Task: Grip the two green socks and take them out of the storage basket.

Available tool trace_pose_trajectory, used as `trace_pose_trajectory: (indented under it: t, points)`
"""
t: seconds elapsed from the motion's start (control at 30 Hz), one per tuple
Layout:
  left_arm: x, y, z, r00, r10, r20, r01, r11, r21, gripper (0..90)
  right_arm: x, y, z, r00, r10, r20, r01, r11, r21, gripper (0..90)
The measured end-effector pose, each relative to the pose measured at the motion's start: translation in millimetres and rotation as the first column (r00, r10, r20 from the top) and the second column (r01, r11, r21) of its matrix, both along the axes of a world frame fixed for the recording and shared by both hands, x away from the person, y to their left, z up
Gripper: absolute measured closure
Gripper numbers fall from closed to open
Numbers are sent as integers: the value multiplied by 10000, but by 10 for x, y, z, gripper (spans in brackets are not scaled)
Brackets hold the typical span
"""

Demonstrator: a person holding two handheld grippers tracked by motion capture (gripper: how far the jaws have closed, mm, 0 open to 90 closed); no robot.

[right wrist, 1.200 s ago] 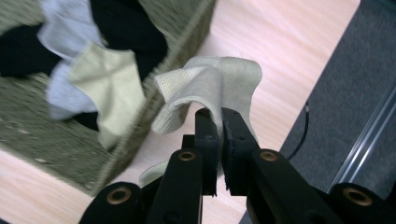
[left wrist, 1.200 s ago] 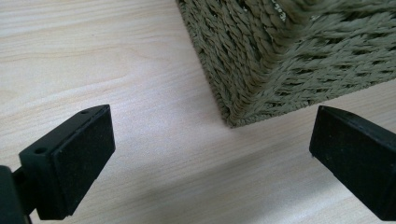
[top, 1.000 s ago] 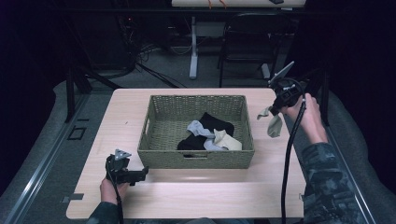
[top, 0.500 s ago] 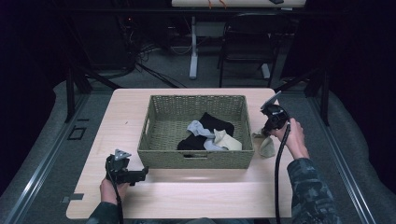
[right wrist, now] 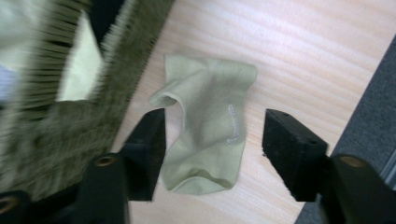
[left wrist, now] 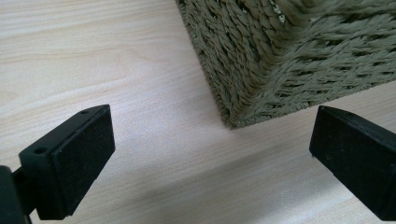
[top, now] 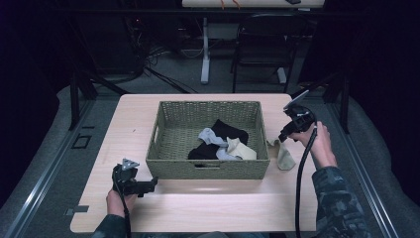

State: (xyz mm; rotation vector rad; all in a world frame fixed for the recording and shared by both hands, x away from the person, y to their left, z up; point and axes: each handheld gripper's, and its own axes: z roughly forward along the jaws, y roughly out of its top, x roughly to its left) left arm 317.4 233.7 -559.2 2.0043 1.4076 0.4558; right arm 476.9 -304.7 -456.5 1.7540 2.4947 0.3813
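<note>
A pale green sock lies flat on the wooden table, just right of the woven basket. My right gripper hovers right over it. Its jaws have just been opening and now stand apart on either side of the sock, pads clear of the cloth. My left gripper rests open on the table by the basket's front left corner, with nothing between its jaws.
Inside the basket lie a black sock, a grey-blue sock and a cream sock. The table's right edge runs close beside the green sock. A chair and a table leg stand beyond the far edge.
My right hand came down toward the basket's right side with the green sock hanging from it. The jaws opened and the sock now lies on the table. The left gripper stayed put.
</note>
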Motion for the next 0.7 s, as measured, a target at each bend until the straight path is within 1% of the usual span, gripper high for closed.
trace_pose_trajectory:
  t: [0.1, 0.13, 0.17, 0.2, 0.23, 0.27, 0.33, 0.37, 0.4, 0.43, 0.47, 0.5, 0.53, 0.6, 0.67, 0.7]
  points:
    - [-1, 0, 3, 10000, 8, 20, -8, 10000, -8, 1, -20, -1, 134, 9998, 219, 34, -219, 9998, 10, 306]
    - [1, -1, 1, 10000, -6, 19, 6, 10000, -7, 0, -20, 13, 194, 9993, 358, -49, -357, 9992, 186, 270]
    - [2, -4, -1, 10000, -8, 4, 8, 10000, -2, 0, -26, 33, 228, 9995, 313, 100, -314, 9994, 115, 251]
    - [1, -4, -1, 10000, -8, 2, 8, 10000, -9, 0, -23, 42, 274, 9991, 412, 41, -412, 9991, 78, 223]
    - [1, -4, 0, 10000, -7, 7, 7, 10000, -9, 0, -23, 42, 274, 9991, 412, 41, -412, 9991, 78, 223]
    - [1, -2, 1, 10000, -2, 19, 2, 10000, -6, 0, -27, 62, 313, 9992, 390, 87, -391, 9991, 152, 209]
    - [0, 6, 3, 10000, 23, 37, -22, 10000, -19, 0, -28, 101, 392, 9985, 509, 184, -510, 9987, 49, 171]
    - [0, 14, 4, 10000, 34, 32, -34, 10000, -68, 0, -25, 139, 464, 9975, 657, 246, -659, 9978, 96, 144]
    - [0, 14, 4, 10000, 34, 32, -34, 10000, -68, 0, -25, 139, 464, 9975, 657, 246, -659, 9978, 96, 144]
    - [10, 10, -8, 10000, 60, -14, -61, 10000, -57, 0, -18, 193, 536, 9964, 758, 365, -762, 9971, 85, 118]
    - [10, 10, -8, 10000, 60, -14, -61, 10000, -57, 0, -18, 193, 536, 9964, 758, 365, -762, 9971, 85, 118]
    - [16, 9, -13, 10000, 65, -36, -65, 10000, -51, 0, 3, 247, 623, 9954, 868, 400, -871, 9962, 75, 83]
    - [16, 9, -12, 10000, 75, -22, -75, 10000, -46, 0, 3, 247, 623, 9954, 868, 400, -871, 9962, 75, 83]
    - [8, 11, -3, 10000, 90, 23, -90, 9999, -73, 0, 13, 309, 716, 9931, 1057, 518, -1060, 9944, 38, 71]
    - [2, 13, 3, 9999, 118, 65, -117, 9999, -71, 0, 9, 394, 786, 9902, 1259, 603, -1263, 9920, 31, 48]
    - [7, 17, 0, 9999, 143, 47, -143, 9999, -91, 0, 4, 487, 841, 9875, 1425, 674, -1426, 9898, -33, 39]
